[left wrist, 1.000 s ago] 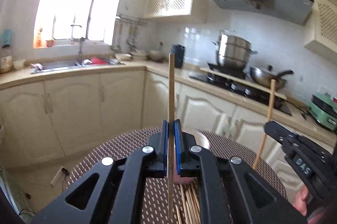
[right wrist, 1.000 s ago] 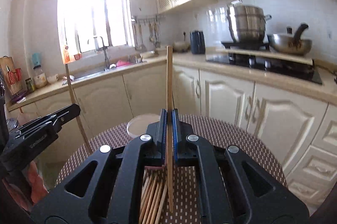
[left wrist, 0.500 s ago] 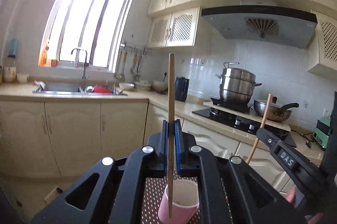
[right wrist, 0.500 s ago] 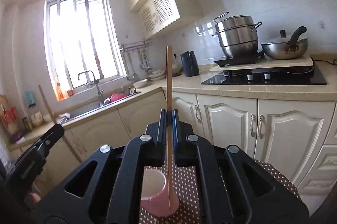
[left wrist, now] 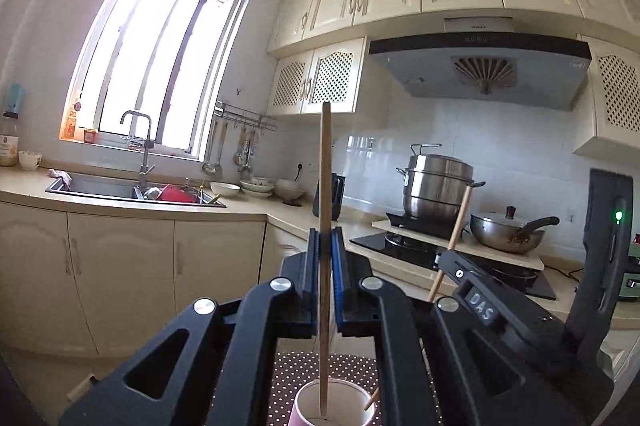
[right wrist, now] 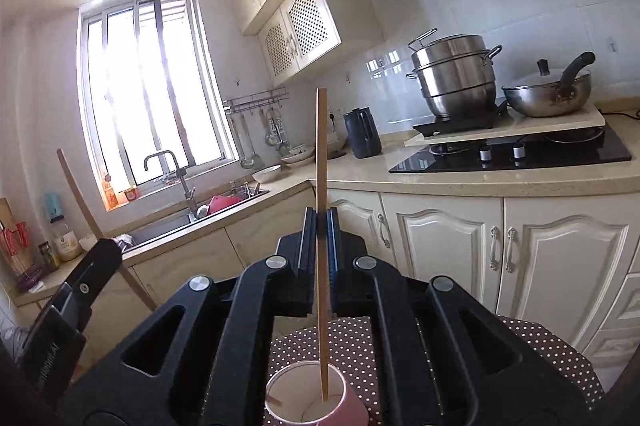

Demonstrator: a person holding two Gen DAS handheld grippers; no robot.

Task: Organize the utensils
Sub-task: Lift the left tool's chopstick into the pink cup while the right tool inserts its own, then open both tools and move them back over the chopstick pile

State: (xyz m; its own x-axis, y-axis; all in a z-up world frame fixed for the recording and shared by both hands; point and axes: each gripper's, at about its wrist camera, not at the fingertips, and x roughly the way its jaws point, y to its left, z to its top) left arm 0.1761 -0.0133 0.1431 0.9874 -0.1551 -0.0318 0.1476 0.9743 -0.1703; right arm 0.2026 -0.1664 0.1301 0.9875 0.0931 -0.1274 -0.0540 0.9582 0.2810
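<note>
Holding: each tool was closed on one wooden chopstick and kept it upright above the pink cup.
Left tool [left wrist: 325,242]: its jaws were narrow, clamped on the left chopstick [left wrist: 325,186]; the lower end of this stick hung inside the mouth of the pink cup [left wrist: 334,404].
Right tool [right wrist: 319,226]: its jaws were also narrow, gripping the right chopstick [right wrist: 321,166]; the lower end reached into the same cup [right wrist: 316,400].
Cup: it stood on the dotted cloth [right wrist: 360,340] of the round counter, directly under both tools.
Poor view: whether either tip already touched the cup bottom could not be told; it seemed they were only a little inside.
Step in hand: in my judgement, the placing of the two chopsticks into the cup, near its end.
Next move: probably it calls for lowering both sticks straight, then opening the jaws gently so the sticks lean on the rim.
Risk: the light cup may tip if a stick pushes its wall sideways.
</note>
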